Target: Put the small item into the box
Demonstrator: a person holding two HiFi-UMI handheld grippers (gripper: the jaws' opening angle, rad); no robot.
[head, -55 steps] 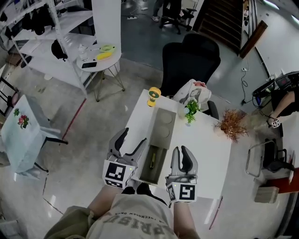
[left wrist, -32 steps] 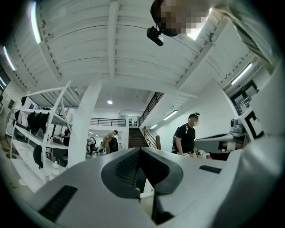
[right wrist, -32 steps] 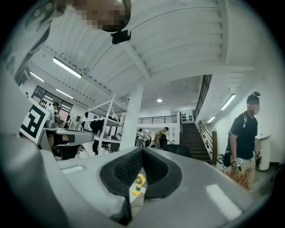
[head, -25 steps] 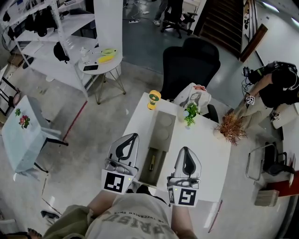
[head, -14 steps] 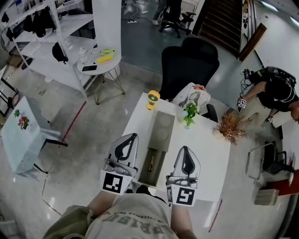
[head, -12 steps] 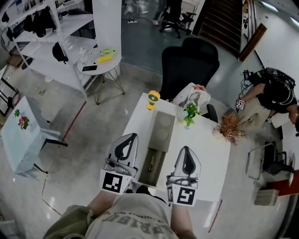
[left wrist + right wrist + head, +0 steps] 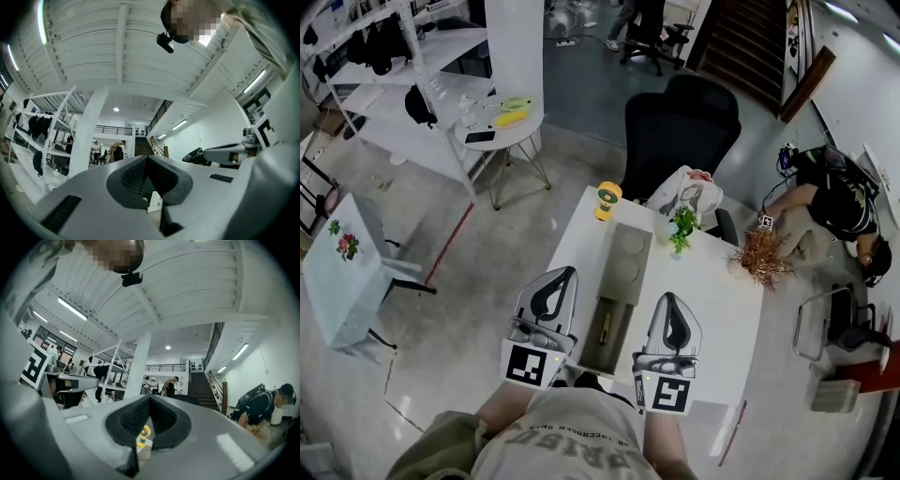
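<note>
Seen from the head view, the left gripper (image 7: 566,274) and right gripper (image 7: 673,299) hover over the near edge of a white table (image 7: 712,300), flanking a long grey box (image 7: 628,246). The small item (image 7: 604,326) lies inside the box's near end.

In the left gripper view, the jaws are pressed together with nothing between them.

In the right gripper view, the jaws are likewise together and empty, with a yellow ornament (image 7: 143,432) glimpsed beyond them.
</note>
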